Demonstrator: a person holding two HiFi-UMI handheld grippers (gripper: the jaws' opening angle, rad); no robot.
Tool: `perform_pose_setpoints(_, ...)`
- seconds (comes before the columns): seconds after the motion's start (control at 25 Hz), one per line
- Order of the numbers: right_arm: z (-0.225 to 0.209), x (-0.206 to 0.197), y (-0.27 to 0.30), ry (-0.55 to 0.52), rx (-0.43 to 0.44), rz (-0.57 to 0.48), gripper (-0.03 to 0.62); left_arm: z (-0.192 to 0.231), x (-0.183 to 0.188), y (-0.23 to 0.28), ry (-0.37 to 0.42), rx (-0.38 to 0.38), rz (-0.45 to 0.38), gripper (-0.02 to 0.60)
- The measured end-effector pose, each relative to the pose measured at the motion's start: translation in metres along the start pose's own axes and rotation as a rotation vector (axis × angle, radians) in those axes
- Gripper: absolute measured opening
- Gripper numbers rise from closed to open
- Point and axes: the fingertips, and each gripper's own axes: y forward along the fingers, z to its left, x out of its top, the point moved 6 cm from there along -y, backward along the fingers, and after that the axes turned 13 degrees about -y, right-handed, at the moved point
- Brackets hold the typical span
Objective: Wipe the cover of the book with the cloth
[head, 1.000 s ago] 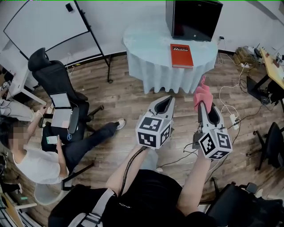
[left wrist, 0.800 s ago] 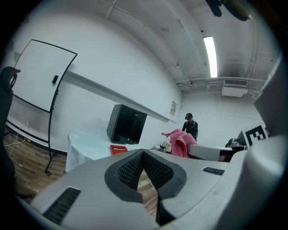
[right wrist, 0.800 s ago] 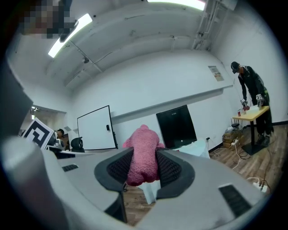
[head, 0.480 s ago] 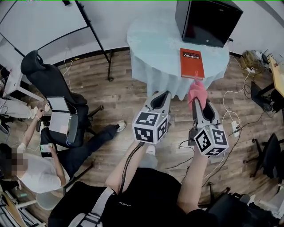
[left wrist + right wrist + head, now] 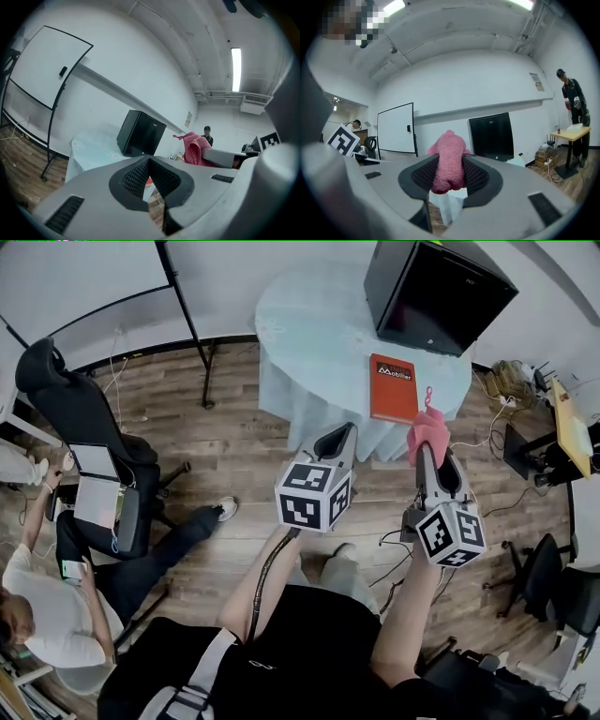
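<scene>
I'm clamping my right claw (image 5: pixel 449 176) on the pink cloth (image 5: pixel 449 161), jaws pressing it from both sides, and a wad is sticking out past the tips. My left claw (image 5: pixel 149 174) is closed and empty, with its pads meeting at the tips. I'm holding both claws side by side in front of the round table (image 5: pixel 309 334). The red book (image 5: pixel 392 387) is lying flat near the table's front edge, just in front of the black box (image 5: pixel 436 296). In the head view the cloth is showing just beside the book's near right corner.
</scene>
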Motion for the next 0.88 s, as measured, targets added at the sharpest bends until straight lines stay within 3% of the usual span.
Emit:
perform_pose_setpoints(0.32,-0.051,0.003,0.032,-0.001,-0.026,-0.022,0.15,0.01,0.004,0.045,0.007,0.02,0.013,0.014)
perform_pose_setpoints(0.88,-0.146,-0.023,0.182,0.062,0.142,0.018,0.15,0.021,0.017,0.198,-0.019,0.145,0.013,0.014)
